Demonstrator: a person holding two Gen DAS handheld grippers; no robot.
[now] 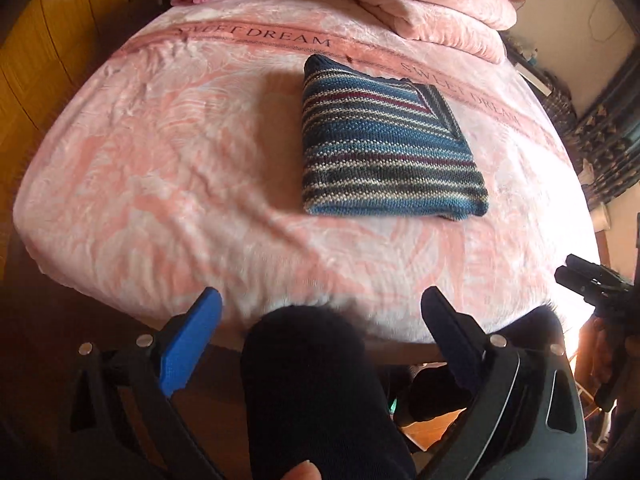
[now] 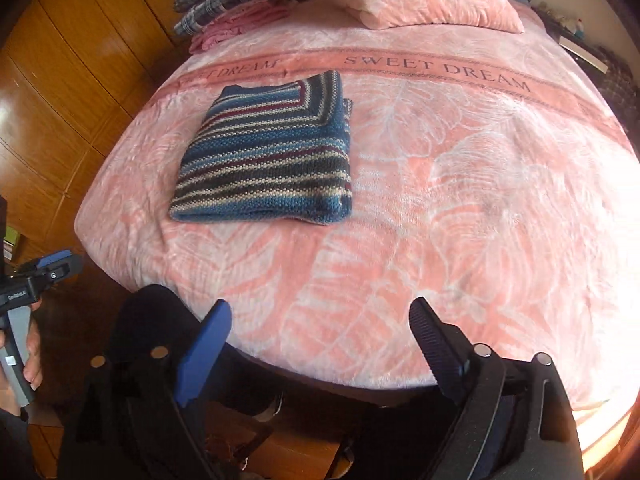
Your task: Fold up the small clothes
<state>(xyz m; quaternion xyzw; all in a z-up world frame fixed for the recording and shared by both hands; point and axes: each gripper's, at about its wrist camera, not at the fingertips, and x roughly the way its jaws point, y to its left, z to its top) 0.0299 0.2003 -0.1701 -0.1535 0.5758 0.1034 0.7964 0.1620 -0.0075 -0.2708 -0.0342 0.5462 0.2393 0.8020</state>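
Sweater (image 1: 384, 140) lies folded on bed (image 1: 160, 160) — both grippers (image 1: 320, 320) (image 2: 320, 320) spread, empty.

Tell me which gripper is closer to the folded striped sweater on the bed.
Left, though only slightly. The left gripper hangs open at the bed's near edge, almost in line with the folded striped sweater. The right gripper, also open, sits further off to the sweater's right.

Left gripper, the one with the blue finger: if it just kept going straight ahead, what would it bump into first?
Probably the pink blanket on the bed. The left gripper, open and empty, points over its near edge; the folded striped sweater lies farther on, slightly right. Depth is hard to judge here.
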